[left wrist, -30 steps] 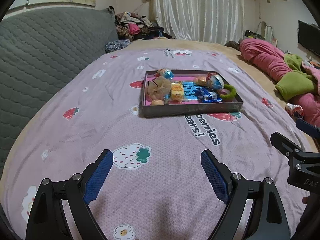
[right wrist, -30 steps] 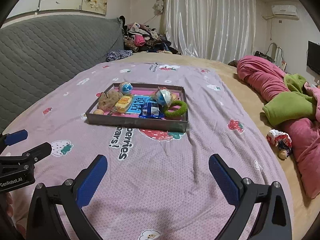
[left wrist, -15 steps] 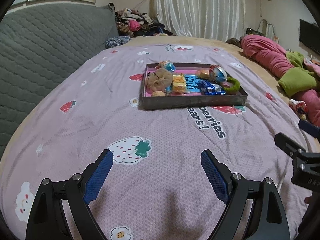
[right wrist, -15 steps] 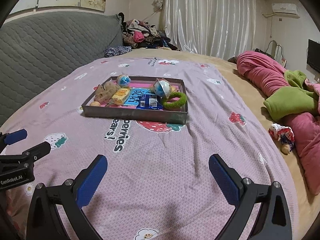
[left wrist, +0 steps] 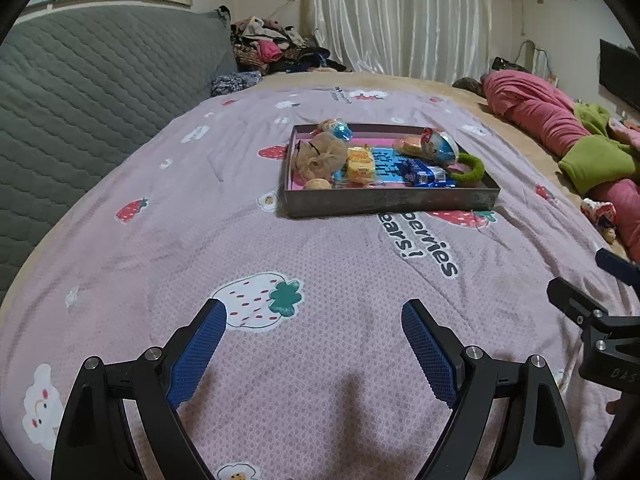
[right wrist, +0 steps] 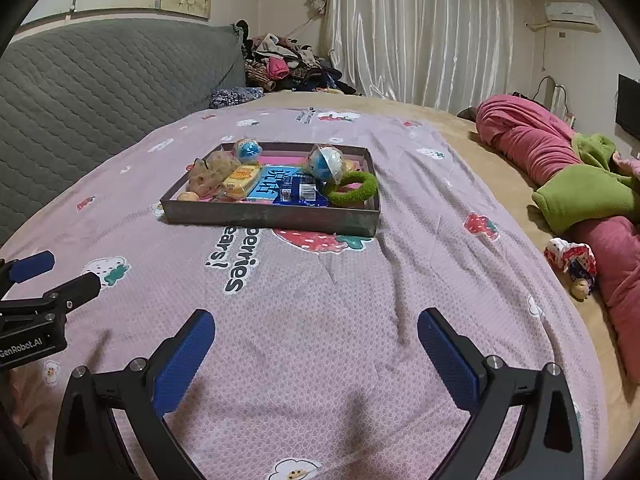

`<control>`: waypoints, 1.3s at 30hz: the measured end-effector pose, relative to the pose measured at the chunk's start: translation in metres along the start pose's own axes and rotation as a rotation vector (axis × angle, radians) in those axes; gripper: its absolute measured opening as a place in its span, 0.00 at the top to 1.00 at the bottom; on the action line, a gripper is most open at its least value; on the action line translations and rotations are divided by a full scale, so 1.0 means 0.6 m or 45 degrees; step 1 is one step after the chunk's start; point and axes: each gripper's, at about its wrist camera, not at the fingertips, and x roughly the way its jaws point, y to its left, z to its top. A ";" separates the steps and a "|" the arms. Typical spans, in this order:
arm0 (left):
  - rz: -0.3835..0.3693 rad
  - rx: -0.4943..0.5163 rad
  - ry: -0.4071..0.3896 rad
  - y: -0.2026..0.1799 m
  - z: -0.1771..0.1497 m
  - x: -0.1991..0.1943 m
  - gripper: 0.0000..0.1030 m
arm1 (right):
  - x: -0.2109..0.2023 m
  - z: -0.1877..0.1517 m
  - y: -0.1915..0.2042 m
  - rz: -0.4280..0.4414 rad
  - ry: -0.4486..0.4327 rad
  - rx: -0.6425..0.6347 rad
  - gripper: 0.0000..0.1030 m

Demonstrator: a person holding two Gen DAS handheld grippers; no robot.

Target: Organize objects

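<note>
A dark shallow tray [left wrist: 392,202] [right wrist: 272,216] lies on the pink strawberry bedspread, well ahead of both grippers. It holds a beige scrunchie [left wrist: 322,156], a yellow snack pack [left wrist: 360,164], blue wrapped snacks [left wrist: 424,174], a blue-and-white ball [right wrist: 326,164], a smaller blue ball [right wrist: 247,150] and a green fuzzy ring [right wrist: 354,188]. My left gripper [left wrist: 314,320] is open and empty over the bedspread. My right gripper [right wrist: 316,330] is open and empty too, to the right of the left one.
A grey quilted headboard [left wrist: 80,92] runs along the left. Pink and green bedding [right wrist: 580,184] is piled at the right, with a small doll [right wrist: 572,260] beside it. Clothes [right wrist: 288,68] are heaped at the far end by white curtains.
Both grippers have moved a little toward the tray, which now looks slightly nearer. Both stay open and empty.
</note>
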 end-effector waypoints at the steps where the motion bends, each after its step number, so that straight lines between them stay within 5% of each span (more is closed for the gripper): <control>1: 0.000 0.000 0.000 0.000 0.001 0.000 0.13 | 0.000 -0.002 -0.001 -0.001 0.001 0.003 0.01; 39: -0.003 0.008 0.015 -0.004 -0.017 0.051 0.12 | 0.040 -0.025 0.007 0.006 0.053 0.002 0.01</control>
